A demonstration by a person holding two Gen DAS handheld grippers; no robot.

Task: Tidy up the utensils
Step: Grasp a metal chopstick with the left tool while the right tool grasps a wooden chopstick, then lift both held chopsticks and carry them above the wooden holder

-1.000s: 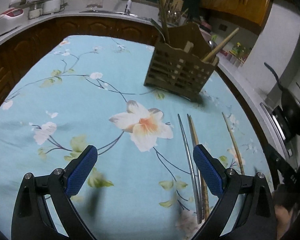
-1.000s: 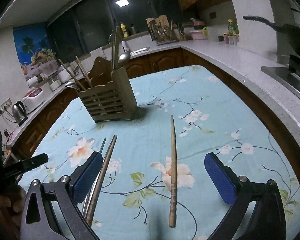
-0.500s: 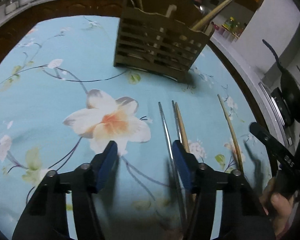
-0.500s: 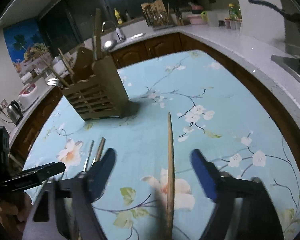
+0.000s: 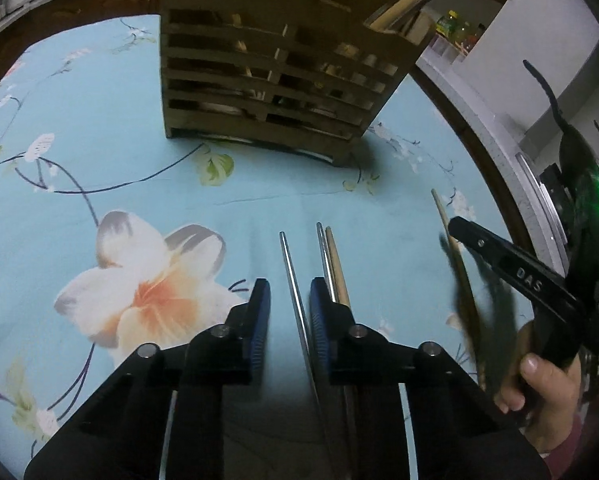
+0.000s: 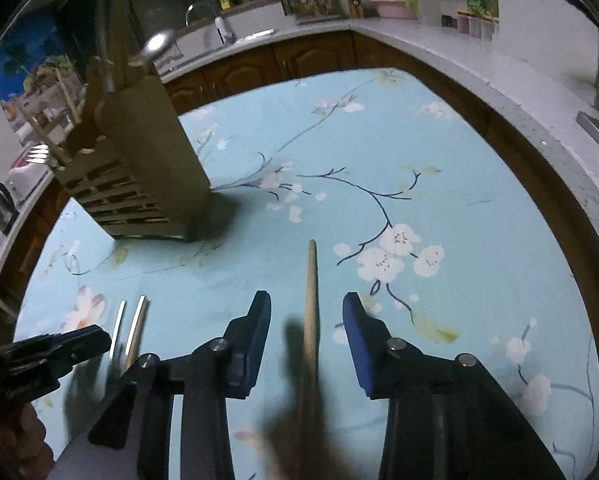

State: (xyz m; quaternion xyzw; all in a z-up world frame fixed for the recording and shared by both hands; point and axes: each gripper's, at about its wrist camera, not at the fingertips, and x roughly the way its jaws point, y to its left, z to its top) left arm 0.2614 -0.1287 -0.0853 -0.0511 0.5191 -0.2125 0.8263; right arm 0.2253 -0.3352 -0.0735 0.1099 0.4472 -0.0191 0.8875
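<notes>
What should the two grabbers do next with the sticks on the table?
Probably close both now. The left gripper has a metal chopstick between its open fingers, and the right gripper straddles a wooden chopstick. Both lie flat on the tablecloth, so neither is held yet.

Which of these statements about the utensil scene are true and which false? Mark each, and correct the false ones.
1. A metal chopstick lies between the left hand-held gripper pads. True.
2. The right hand-held gripper is clamped shut on the wooden chopstick. False: its pads are apart, clear of it.
3. The wooden utensil holder is empty. False: utensils stand in it.
4. The tablecloth is floral. True.
</notes>
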